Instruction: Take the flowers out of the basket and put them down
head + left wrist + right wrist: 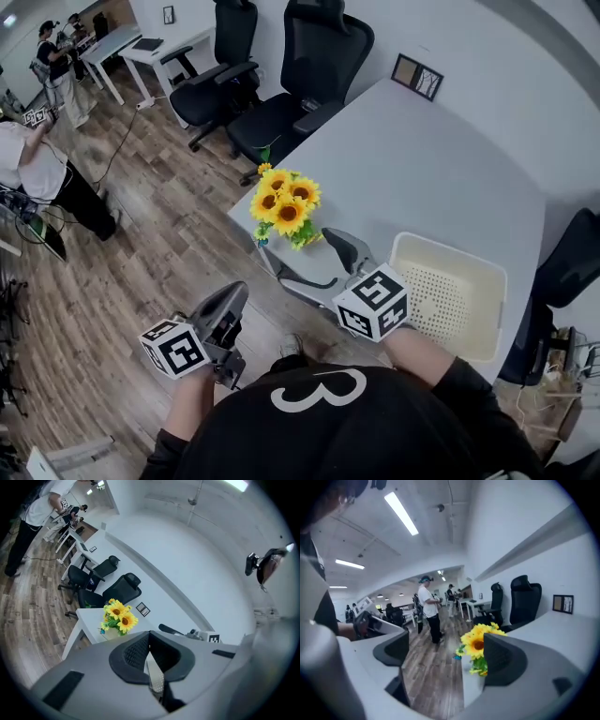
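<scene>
The sunflowers [284, 206] sit out on the pale worktop [441, 178] near its corner, yellow heads turned upward, well clear of the cream basket [487, 281]; the basket stands on the same worktop further to the person's right, close to the near edge, with the flowers outside it.

The right gripper [305, 258] hangs low over the worktop between flowers and basket; its fingers [504, 660] are spread wide with nothing gripped. In the right gripper view the sunflowers [480, 641] show just past the inner edge of one finger, apart from it rather than clasped.

The left gripper [228, 298] is held off the worktop's edge, over the wood floor [141, 234]; its fingers [136, 653] are pressed together, nothing caught between them. In the left gripper view the sunflowers [119, 617] stand well ahead of it.

Two black office chairs [314, 70] are drawn up at the far side of the worktop; a small picture frame [417, 77] stands against the wall; a person in a white top [33, 159] stands across the room.
</scene>
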